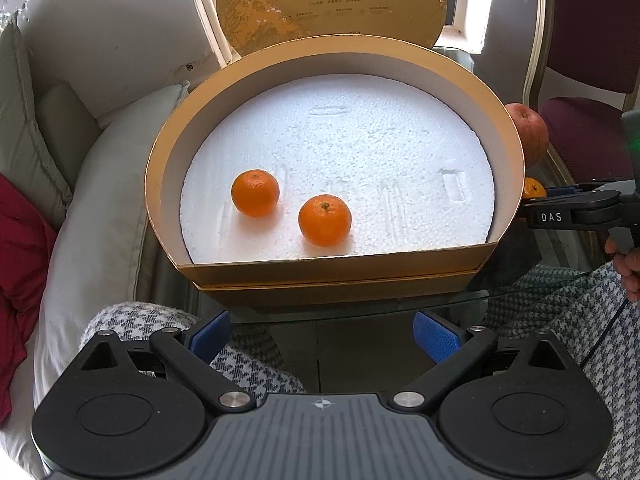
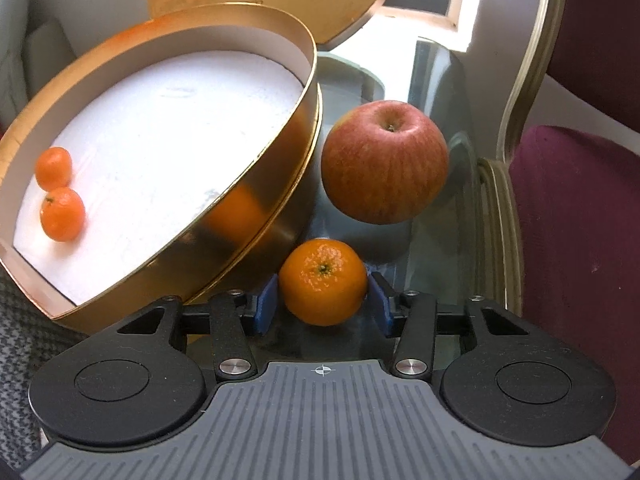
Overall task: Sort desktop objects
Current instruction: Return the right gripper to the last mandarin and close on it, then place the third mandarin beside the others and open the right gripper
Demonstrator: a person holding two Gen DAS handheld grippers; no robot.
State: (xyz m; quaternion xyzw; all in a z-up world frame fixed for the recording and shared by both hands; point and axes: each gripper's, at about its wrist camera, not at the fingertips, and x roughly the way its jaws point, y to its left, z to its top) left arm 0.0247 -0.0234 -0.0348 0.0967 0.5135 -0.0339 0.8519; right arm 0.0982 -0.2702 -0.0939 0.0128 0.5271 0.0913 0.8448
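Note:
A round gold box (image 1: 154,184) with a white foam floor stands on the glass table and holds two mandarins (image 1: 255,193) (image 1: 325,220). My left gripper (image 1: 323,336) hangs open in front of the box, nothing between its blue pads. Right of the box, my right gripper (image 2: 322,304) is shut on a third mandarin (image 2: 322,282), a blue pad touching each side; I cannot tell whether the fruit is lifted off the glass. In the left wrist view that gripper (image 1: 530,202) and its mandarin (image 1: 534,189) peek out past the box wall. A red apple (image 2: 384,162) sits just beyond.
The gold lid (image 1: 332,0) leans upright behind the box. A dark red chair (image 2: 580,220) stands at the table's right edge. Pale cushions (image 1: 100,200) lie to the left. Houndstooth fabric (image 1: 560,320) and a hand (image 1: 628,264) are near the front edge.

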